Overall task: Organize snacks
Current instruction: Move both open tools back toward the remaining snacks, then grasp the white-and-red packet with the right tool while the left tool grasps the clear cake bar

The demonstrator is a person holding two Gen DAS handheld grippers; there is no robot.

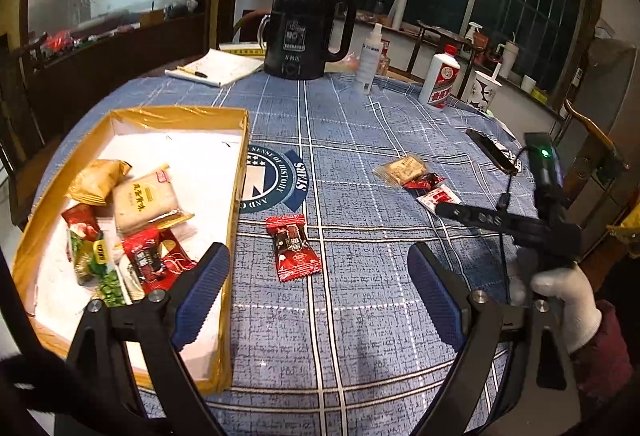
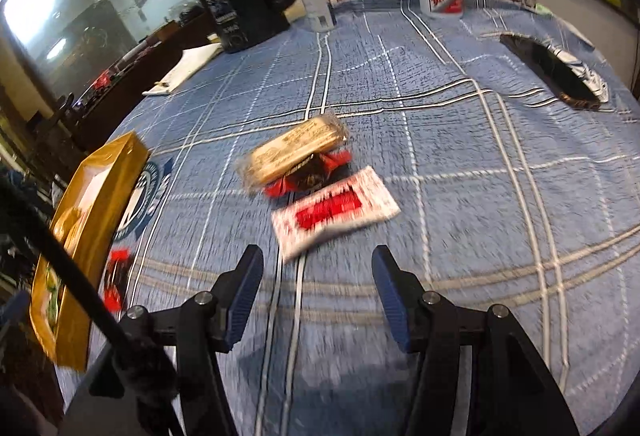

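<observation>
A gold-edged box [image 1: 240,171] with a white floor holds several wrapped snacks at the left of the blue tablecloth. A red snack packet [image 1: 294,248] lies on the cloth just right of the box, ahead of my left gripper [image 1: 320,290], which is open and empty. Farther right lie a tan packet [image 2: 294,151], a dark red packet [image 2: 316,175] partly under it, and a white-and-red packet [image 2: 336,209]. My right gripper [image 2: 318,290] hovers just short of the white-and-red packet, open with nothing between its pads. A white-gloved hand [image 1: 560,288] carries it.
At the table's far side stand a black kettle [image 1: 306,31], an open notebook [image 1: 216,67], a spray bottle [image 1: 370,55], a white bottle with a red label [image 1: 442,77] and a paper cup [image 1: 484,89]. A dark phone [image 2: 556,71] lies at the right.
</observation>
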